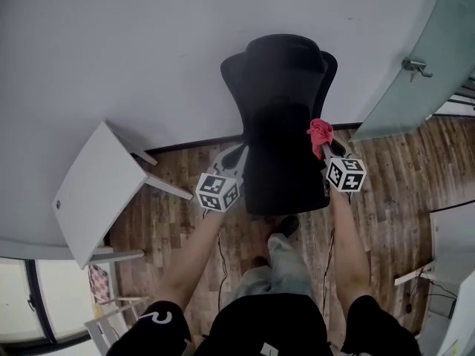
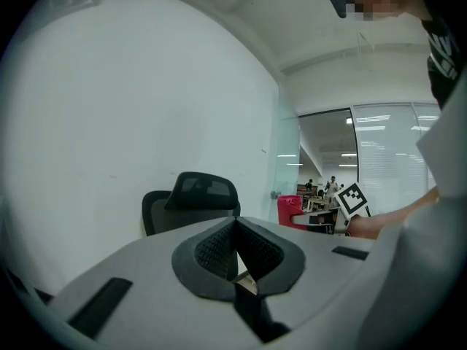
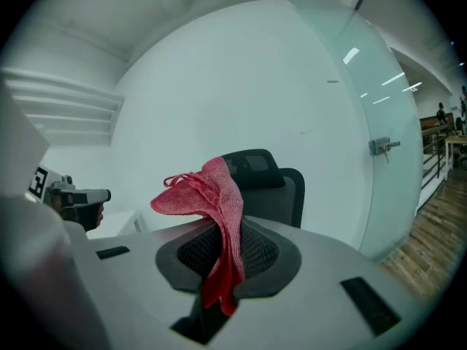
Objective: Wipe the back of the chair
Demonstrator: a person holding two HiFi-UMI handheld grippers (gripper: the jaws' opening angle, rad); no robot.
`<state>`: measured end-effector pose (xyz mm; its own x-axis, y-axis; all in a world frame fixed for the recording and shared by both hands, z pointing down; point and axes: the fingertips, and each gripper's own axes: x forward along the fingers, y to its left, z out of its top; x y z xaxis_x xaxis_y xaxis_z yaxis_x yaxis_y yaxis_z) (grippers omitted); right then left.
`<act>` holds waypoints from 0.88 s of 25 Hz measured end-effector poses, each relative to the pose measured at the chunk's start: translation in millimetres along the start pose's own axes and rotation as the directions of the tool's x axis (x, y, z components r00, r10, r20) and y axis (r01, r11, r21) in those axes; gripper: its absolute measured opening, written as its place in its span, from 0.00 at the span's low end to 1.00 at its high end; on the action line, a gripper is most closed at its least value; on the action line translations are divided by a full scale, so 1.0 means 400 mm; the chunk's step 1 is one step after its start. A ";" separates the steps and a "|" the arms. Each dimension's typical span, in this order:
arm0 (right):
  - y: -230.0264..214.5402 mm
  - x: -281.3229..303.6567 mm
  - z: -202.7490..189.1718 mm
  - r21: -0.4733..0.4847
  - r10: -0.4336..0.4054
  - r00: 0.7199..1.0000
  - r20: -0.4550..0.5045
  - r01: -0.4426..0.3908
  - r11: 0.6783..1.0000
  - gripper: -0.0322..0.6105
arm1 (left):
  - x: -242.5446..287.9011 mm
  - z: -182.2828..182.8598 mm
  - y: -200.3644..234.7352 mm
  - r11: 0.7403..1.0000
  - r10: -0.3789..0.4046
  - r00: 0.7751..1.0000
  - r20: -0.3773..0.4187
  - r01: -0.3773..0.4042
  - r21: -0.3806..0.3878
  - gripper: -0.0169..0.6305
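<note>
Head view: black chair [image 1: 286, 117] stands on the wood floor [image 1: 393, 184], its back to the white wall [image 1: 148, 43]. The left gripper [image 1: 239, 154] is at the chair's left edge and the right gripper [image 1: 324, 148] at its right edge. A red cloth [image 1: 320, 130] sits at the right gripper's tips. White table [image 1: 96, 191] by the left edge, glass door [image 1: 423, 58] at right. Jaw state is unclear here.

Left gripper view: fingers pressed together, nothing between them. The chair stands ahead by the wall, not touched. The other gripper with the cloth shows at right.

Right gripper view: fingers pinch the red cloth, which stands up above the tips and hangs down between them. Chair is behind the cloth, the door handle [image 3: 384, 147] at right.
</note>
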<state>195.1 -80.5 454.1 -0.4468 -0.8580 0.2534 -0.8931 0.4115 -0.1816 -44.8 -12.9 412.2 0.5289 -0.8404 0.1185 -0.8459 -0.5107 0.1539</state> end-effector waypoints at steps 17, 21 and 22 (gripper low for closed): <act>0.089 -0.485 0.113 -0.077 0.187 0.982 0.040 -0.184 0.980 0.16 | -0.264 0.081 -0.426 0.990 0.131 0.990 0.060 -0.133 0.037 0.06; 0.044 -0.598 0.120 -0.086 0.237 0.971 0.027 -0.234 0.969 0.16 | -0.271 0.086 -0.557 0.985 0.172 0.983 0.071 -0.174 0.018 0.06; 0.034 -0.624 0.120 -0.086 0.248 0.968 0.025 -0.245 0.966 0.16 | -0.274 0.088 -0.586 0.982 0.187 0.979 0.077 -0.188 0.006 0.06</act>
<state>296.8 124.5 342.5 -0.6528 -0.7366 0.1769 -0.7575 0.6341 -0.1554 92.9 192.4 328.8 0.3547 -0.9324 0.0692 -0.9306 -0.3449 0.1230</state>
